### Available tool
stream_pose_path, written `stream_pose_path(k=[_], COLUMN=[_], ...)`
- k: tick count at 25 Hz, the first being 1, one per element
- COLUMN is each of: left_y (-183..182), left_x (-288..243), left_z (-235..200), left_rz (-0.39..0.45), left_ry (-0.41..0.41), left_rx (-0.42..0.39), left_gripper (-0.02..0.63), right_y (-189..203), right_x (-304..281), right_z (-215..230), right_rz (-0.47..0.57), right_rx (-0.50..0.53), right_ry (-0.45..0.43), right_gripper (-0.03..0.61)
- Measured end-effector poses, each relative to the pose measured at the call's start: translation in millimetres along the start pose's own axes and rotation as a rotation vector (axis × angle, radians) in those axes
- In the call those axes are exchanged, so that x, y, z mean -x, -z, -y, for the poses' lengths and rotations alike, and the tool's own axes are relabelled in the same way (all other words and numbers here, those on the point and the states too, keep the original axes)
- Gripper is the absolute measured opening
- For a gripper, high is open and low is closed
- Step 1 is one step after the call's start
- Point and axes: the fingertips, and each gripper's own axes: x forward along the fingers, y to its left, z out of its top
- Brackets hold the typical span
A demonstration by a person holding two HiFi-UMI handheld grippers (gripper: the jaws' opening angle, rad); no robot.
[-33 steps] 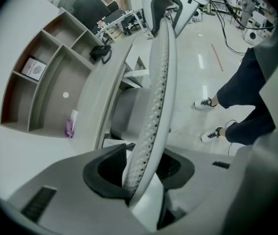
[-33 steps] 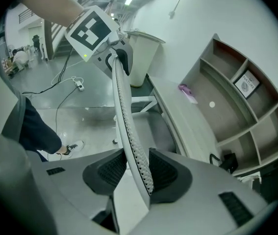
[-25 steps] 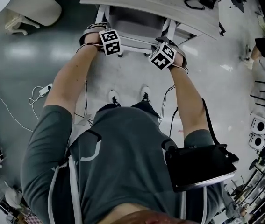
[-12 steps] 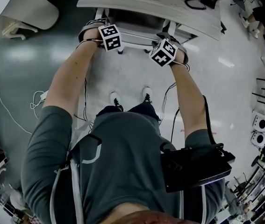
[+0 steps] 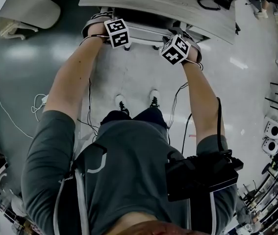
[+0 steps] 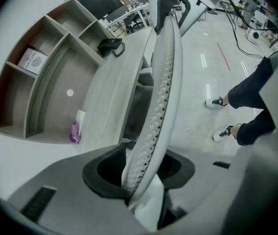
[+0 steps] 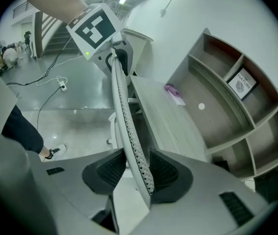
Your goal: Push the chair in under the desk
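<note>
The white mesh chair (image 5: pixel 143 33) stands mostly under the pale wood desk (image 5: pixel 153 4); only its backrest top shows in the head view. My left gripper (image 5: pixel 101 25) holds the backrest's left end and my right gripper (image 5: pixel 187 37) its right end. In the left gripper view the perforated backrest (image 6: pixel 163 82) runs up from between the pads of the left gripper (image 6: pixel 141 173), beside the desk (image 6: pixel 114 87). In the right gripper view the backrest (image 7: pixel 121 102) sits between the pads of the right gripper (image 7: pixel 134 173), whose jaws are opening slightly while still touching it.
Open wooden shelves (image 6: pixel 40 82) stand on the desk's far side, with a purple item (image 6: pixel 74 131) and a black device (image 6: pixel 110 45) on the desktop. A white cable (image 5: pixel 1 106) trails over the grey floor. The person's shoes (image 5: pixel 120 102) stand behind the chair.
The chair has slid further under the desk, so less of its seat shows. Both grippers have moved forward with it, toward the desk edge.
</note>
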Motion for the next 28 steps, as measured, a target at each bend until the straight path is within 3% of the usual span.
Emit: stream_pose_path(k=[15,18,22,25,28], left_y=[-12,-14,-23,-14,-10], left_x=[-17,-16,-3,23,57], left_z=[-27,-28,-29,-27,-17], left_rz=[-0.013,-0.005,0.101,0.118,0.173], left_ry=[-0.023,-0.05,-0.058,-0.078,-0.09], left_rx=[0.018,0.072,0.204,0.258,0.307], left_gripper=[0.173,0.202,0.258,0.258,0.258], right_y=[0,1,3,-1,2], right_x=[-15,-15,-14,-14,-5], right_z=[32,31,35,33,25], right_rz=[0.015,0.014,0.024,0.058,0.074], right_rx=[0.015,0.012,0.015,0.033,0.0], right_ry=[0.036,0.018,0.045,0.071,0.019], right_gripper=[0.172,0.172,0.176,0.181,0.199])
